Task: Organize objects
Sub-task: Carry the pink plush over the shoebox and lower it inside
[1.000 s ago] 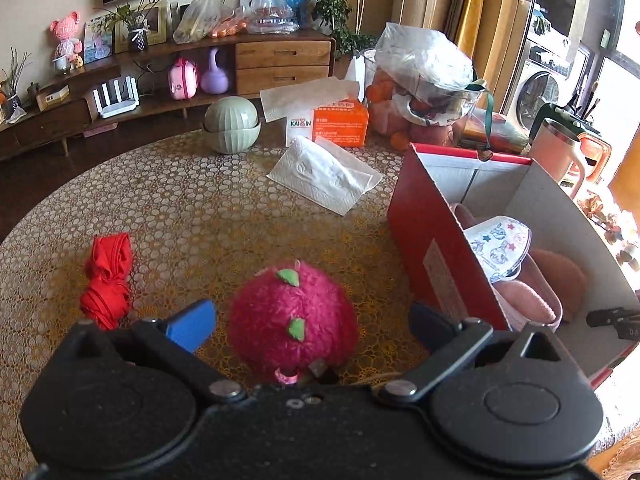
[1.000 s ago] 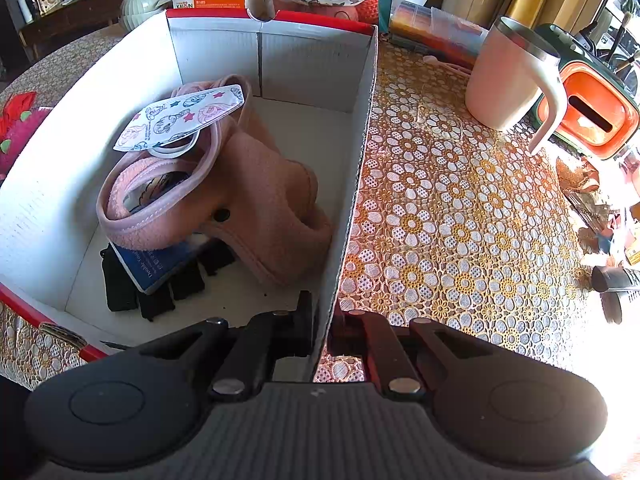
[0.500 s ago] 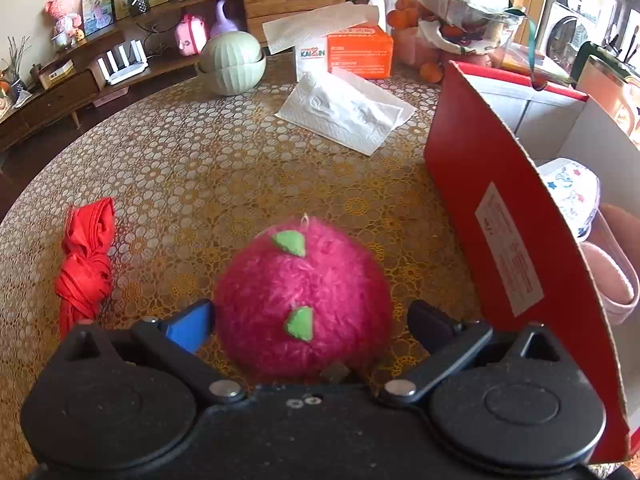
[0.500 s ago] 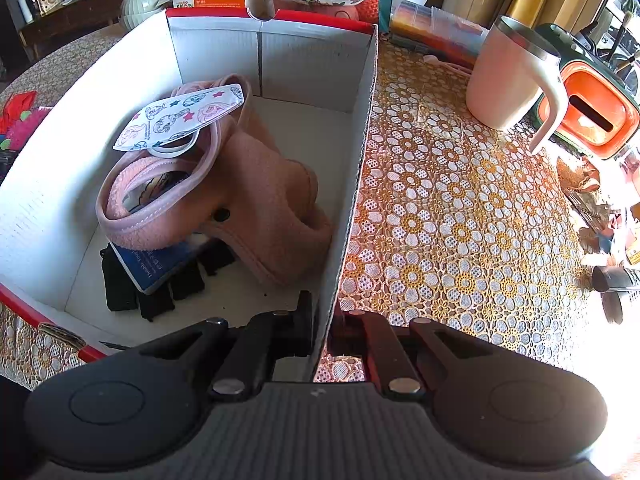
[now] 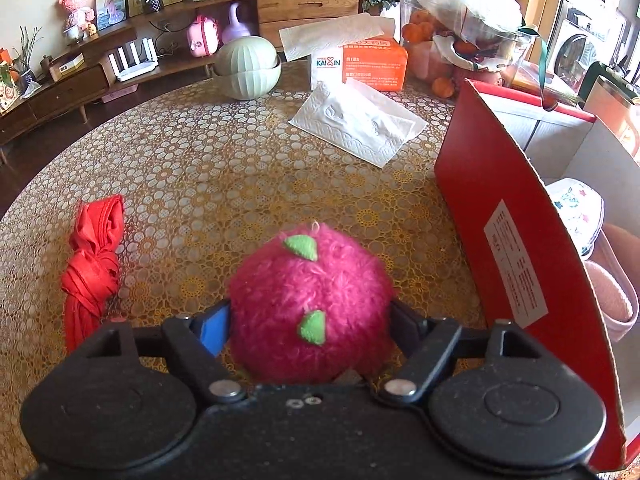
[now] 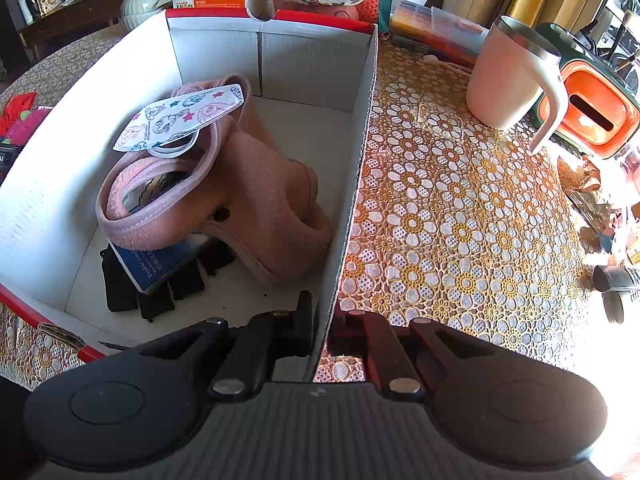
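My left gripper (image 5: 310, 316) is shut on a fuzzy pink ball with green leaf patches (image 5: 308, 300), close to the lace-covered table. A folded red cloth (image 5: 94, 272) lies to its left. The red box (image 5: 504, 232) stands just to the right. My right gripper (image 6: 320, 320) is shut on the box's white right wall (image 6: 356, 176) near the front corner. Inside the box lie a pink fleece garment (image 6: 248, 192), a printed face mask (image 6: 180, 120), a blue booklet (image 6: 156, 264) and black items (image 6: 132, 292).
Far on the table are white tissues (image 5: 358, 120), an orange tissue box (image 5: 360, 64), a green bowl (image 5: 246, 68) and a bag of oranges (image 5: 464, 32). Right of the box stand a pink mug (image 6: 512, 76) and an orange-topped container (image 6: 592, 112).
My left gripper has closed onto the pink ball, and the view has shifted nearer the red box. The right gripper has stayed clamped on the box wall.
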Available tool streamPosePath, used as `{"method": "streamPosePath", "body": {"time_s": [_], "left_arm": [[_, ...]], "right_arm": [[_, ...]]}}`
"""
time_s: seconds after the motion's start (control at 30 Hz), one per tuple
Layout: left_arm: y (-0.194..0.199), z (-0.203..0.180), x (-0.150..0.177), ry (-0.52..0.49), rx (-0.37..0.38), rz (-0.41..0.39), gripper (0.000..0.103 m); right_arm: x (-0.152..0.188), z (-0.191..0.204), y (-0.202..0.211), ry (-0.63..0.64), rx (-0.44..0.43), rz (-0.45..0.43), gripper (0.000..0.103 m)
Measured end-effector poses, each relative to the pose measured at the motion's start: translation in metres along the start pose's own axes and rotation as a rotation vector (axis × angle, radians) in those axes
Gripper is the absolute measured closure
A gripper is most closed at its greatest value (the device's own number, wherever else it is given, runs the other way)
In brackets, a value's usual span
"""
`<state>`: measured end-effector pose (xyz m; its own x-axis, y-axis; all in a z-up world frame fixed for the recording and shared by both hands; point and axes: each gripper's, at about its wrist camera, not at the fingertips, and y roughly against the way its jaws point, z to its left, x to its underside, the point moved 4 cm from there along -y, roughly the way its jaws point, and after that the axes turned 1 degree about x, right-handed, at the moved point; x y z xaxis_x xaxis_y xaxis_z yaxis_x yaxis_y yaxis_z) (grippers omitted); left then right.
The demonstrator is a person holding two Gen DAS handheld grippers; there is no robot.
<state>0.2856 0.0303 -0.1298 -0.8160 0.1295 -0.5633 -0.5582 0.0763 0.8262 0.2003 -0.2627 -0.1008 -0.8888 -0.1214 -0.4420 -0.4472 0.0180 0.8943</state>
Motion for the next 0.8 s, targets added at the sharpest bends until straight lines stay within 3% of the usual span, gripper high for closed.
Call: {"method": "streamPosePath", "body": {"time_s": [0.2,0.47,0.8], "left_arm": [[0.015,0.010,-0.004,0.029,0.009,-0.014,0.028],[0.068,0.016,-0.029,0.025,0.009,-0.104,0.028],[0.122,-0.037,-0.052,-0.097,0.091,-0.146,0.027]], "right_arm": [[0.000,0.000,-0.001,0.002,0.003,0.000,0.097],[-0.001,0.000,-0.001,0.006,0.007,0.000,0.097],[-0.002,0.000,-0.002,0.008,0.011,0.001,0.097]]}}
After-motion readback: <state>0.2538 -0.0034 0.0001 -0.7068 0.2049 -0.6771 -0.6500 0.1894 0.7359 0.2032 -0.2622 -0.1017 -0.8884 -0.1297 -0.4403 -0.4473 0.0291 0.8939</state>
